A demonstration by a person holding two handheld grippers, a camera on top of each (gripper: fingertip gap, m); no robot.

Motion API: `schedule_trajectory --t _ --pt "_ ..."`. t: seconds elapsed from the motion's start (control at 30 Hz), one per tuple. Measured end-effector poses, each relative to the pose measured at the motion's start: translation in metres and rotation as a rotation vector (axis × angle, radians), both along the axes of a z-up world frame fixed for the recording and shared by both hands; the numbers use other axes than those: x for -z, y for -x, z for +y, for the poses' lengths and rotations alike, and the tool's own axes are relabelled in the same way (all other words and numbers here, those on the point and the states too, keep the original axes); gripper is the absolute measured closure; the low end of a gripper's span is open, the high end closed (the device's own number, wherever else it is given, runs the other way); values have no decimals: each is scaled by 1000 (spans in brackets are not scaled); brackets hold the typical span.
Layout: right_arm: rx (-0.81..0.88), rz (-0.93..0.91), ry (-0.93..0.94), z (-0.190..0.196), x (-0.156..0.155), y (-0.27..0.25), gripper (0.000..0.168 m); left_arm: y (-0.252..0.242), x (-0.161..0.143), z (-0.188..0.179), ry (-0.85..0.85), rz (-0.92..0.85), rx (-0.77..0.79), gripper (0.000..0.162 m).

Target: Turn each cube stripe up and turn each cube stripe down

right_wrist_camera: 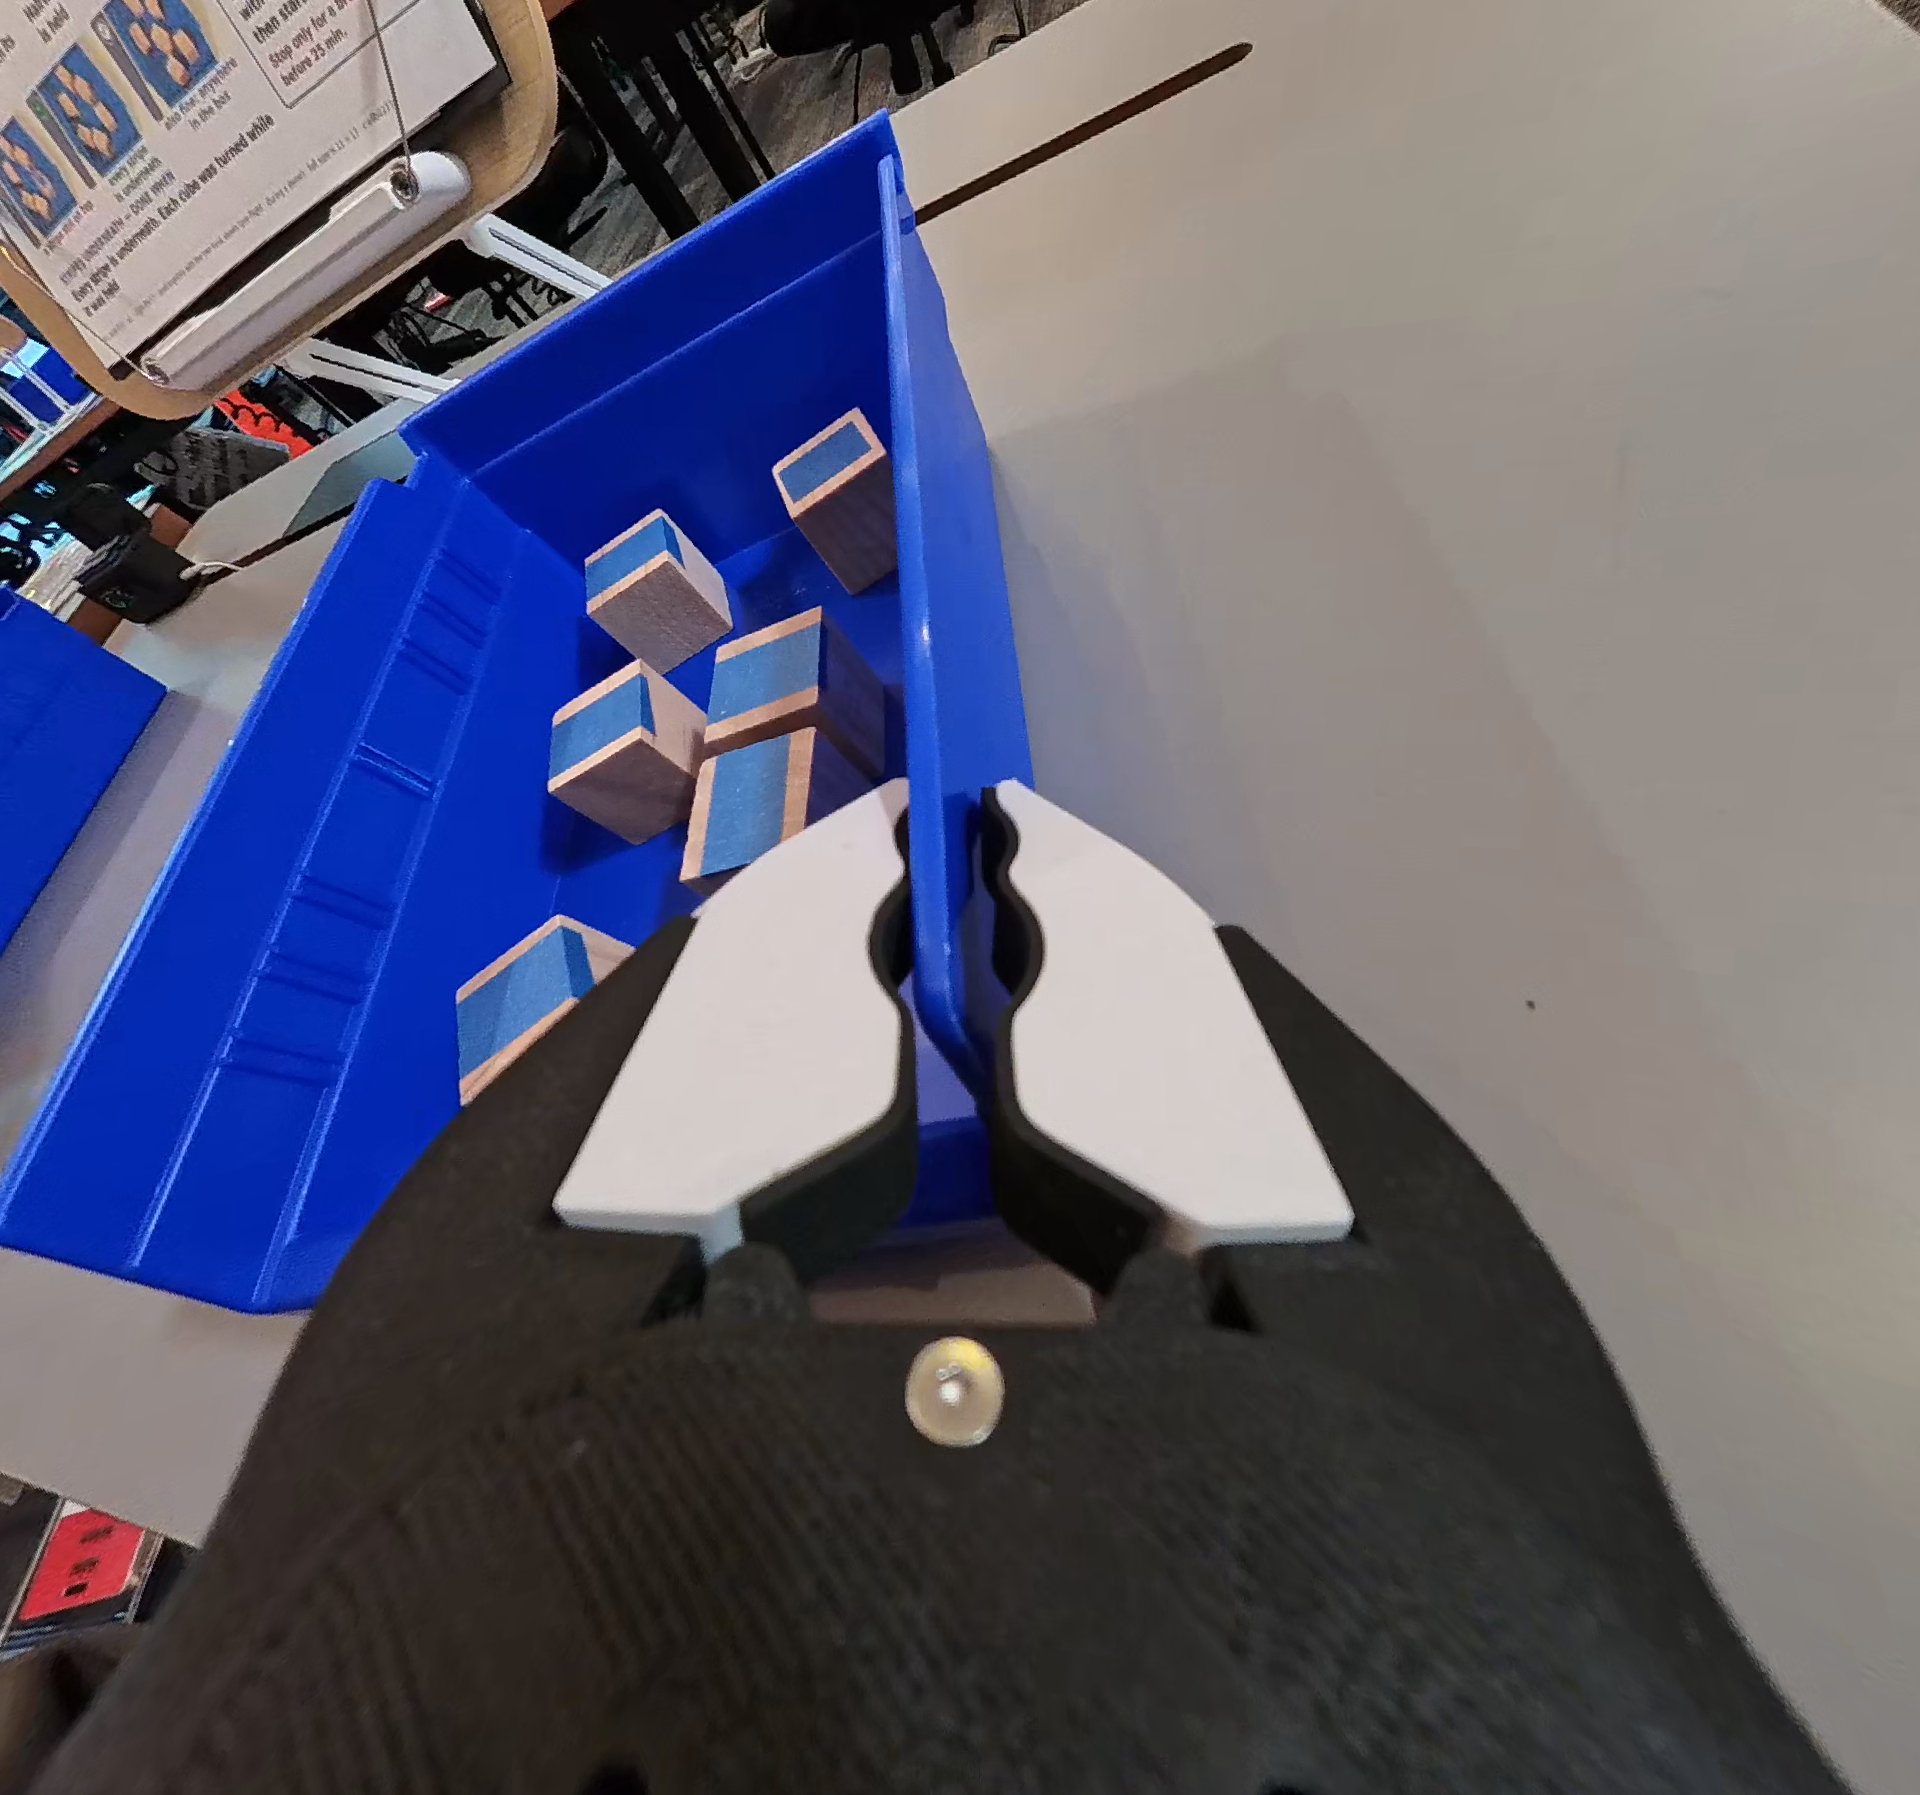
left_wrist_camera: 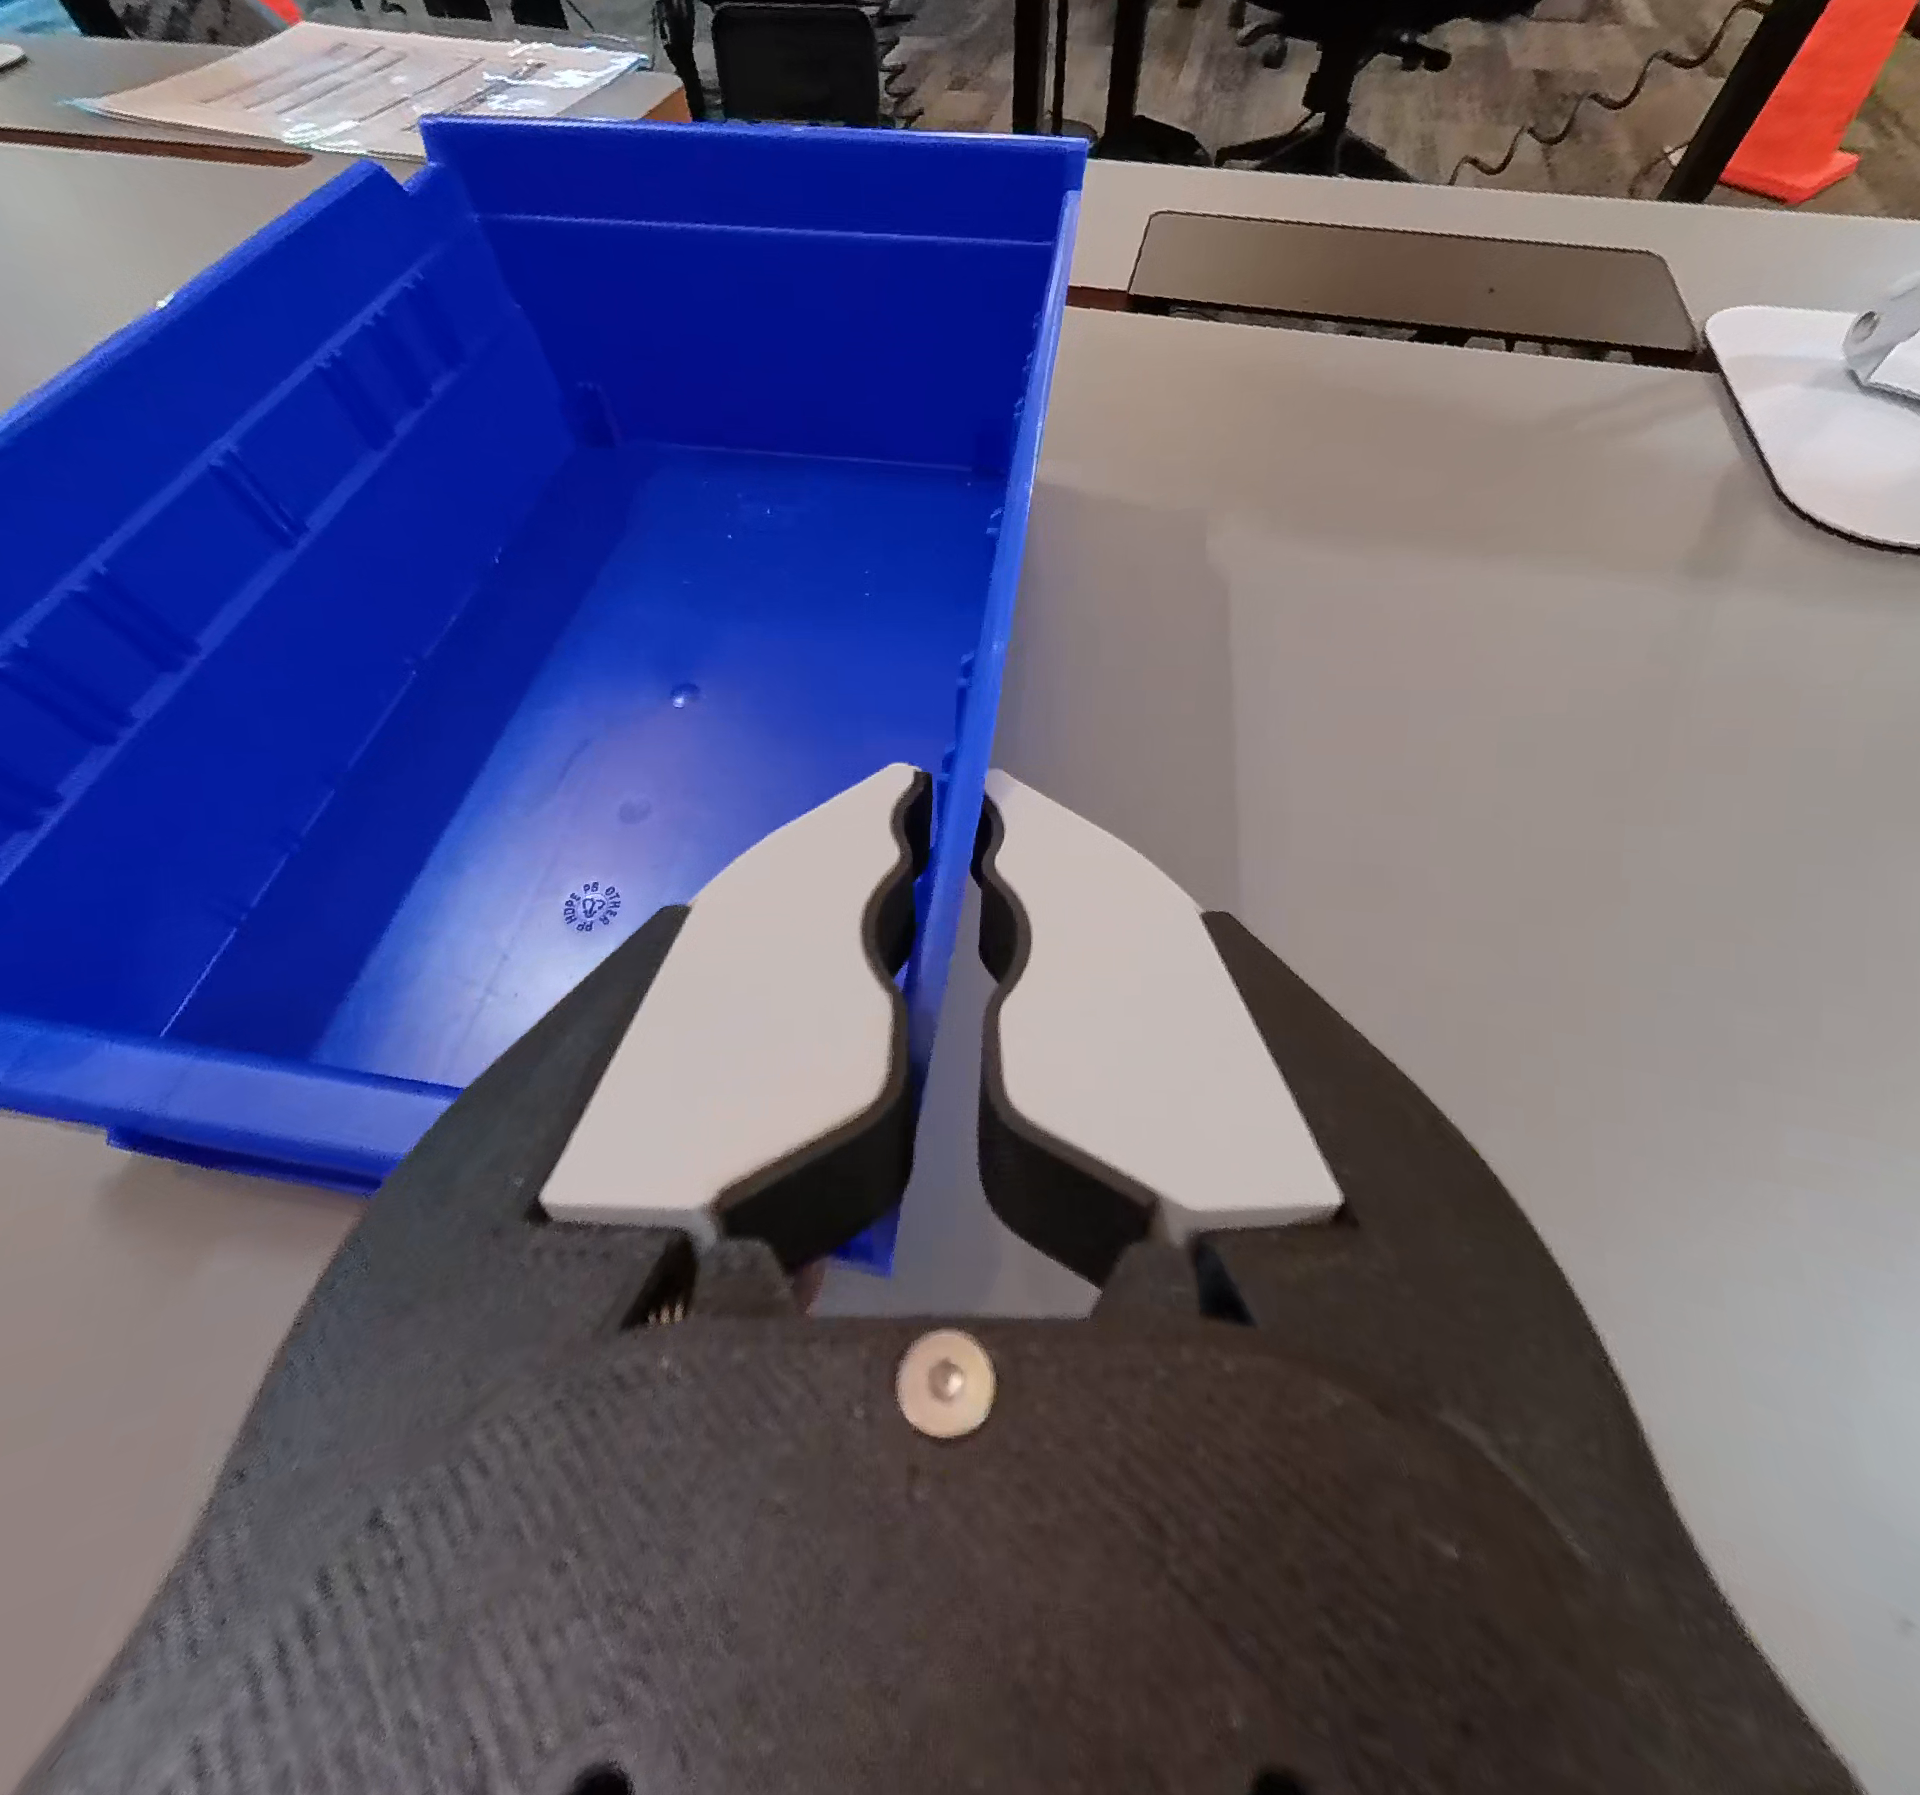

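On grey table: left gripper pinching empty bin wall, right gripper pinching cube bin wall. Cubes inside, stripes up. Probably swapping bins; next, carry level.

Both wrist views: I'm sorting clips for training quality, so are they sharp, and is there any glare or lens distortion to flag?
Left wrist view: sharp, straight edges of the empty blue bin bow from the wide lens, and a soft glare patch lies on its floor. Right wrist view: cubes crisp in the other bin, a small highlight on its wall, the table evenly lit, the same bowing.
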State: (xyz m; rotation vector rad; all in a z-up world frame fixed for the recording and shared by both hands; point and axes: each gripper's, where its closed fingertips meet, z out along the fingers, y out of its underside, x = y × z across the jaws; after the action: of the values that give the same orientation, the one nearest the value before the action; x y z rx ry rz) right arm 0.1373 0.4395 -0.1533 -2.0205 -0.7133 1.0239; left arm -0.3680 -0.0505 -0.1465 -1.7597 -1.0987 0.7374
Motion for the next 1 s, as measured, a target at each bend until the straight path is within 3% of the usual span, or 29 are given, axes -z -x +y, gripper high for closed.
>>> schedule_trajectory --t 0.53,1.0 --pt "-2 7 4 0 0 0 158 4 9 -1 75 -3 28 147" --pt "0 12 5 0 0 0 158 2 8 2 81 -7 66 157"
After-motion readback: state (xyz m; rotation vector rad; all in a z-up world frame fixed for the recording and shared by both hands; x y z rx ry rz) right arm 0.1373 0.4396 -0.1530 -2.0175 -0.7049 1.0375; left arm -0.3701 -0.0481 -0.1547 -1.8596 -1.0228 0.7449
